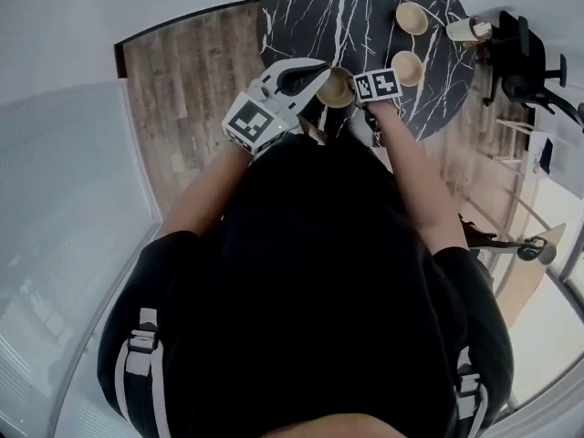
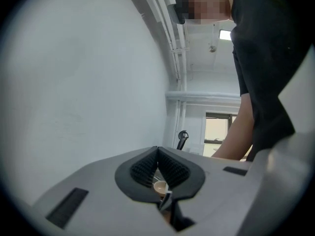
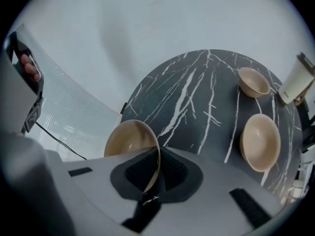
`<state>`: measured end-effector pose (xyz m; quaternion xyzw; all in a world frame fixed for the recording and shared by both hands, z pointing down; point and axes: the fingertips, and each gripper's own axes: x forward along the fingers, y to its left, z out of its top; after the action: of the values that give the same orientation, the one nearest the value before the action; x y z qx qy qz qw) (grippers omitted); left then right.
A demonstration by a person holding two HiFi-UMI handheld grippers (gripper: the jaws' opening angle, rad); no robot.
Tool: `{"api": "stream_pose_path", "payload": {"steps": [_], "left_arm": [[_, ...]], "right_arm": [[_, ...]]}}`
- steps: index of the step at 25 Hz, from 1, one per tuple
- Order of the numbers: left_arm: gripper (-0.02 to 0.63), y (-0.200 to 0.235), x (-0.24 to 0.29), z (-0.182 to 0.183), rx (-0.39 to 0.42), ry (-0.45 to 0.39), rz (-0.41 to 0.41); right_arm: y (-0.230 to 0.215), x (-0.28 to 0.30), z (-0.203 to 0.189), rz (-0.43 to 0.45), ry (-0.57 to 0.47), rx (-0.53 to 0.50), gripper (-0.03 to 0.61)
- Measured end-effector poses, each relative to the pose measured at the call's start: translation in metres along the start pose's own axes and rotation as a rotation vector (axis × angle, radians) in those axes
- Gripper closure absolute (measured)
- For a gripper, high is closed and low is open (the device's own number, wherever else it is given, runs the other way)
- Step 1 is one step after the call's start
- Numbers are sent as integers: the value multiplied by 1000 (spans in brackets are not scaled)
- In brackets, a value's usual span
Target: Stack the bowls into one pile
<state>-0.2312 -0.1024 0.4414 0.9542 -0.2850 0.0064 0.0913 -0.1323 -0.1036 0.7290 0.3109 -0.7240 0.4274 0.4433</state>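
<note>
Black marble tabletop [image 1: 338, 16], bowl [image 1: 336, 88] in right gripper [image 3: 157, 161] at near edge

**Right clamped on a rim, left shut and empty**

Reaches both bare forearms out of black short sleeves toward the far side, left forearm [image 1: 196, 199] angling in from the left and right forearm [image 1: 415, 181] from the right, bringing the two grippers close together. Holds the left gripper [image 1: 315, 71] about level, pad tips pressed together with nothing between them. Tilts the right gripper [image 3: 155, 156] steeply downward, jaws pinching the thin rim of a tan bowl [image 3: 129, 140] held up on edge.
</note>
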Motion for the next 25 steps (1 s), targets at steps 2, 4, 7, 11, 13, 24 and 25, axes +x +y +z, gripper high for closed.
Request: {"api": "stream_pose_path", "payload": {"steps": [2,4,7,11,13,24,25], "left_arm": [[609,-10,17,0,7,8,-34],[609,-19,35,1,22,20,-65],[609,-30,57,0,29,38,-92],[609,-43,85,9,31,38,-117],[609,-50,99,13,35,22,-125],[609,-75,151,20,51,26,-102],[609,-76,154,19,52,28,-95]], "right_arm": [[-18,-14,-6,-3,-24,41,563],[-37,-27,-11,-9,-44,82,563],[-62,-44,-17,-17,-72,131,563],[-93,-68,-16,-24,-115,175,564],[-110,-79,-14,-28,-133,190,563],[-186,-111,-8,-59,-138,191,563],[-190,-111,-8,-59,-136,185,563]]}}
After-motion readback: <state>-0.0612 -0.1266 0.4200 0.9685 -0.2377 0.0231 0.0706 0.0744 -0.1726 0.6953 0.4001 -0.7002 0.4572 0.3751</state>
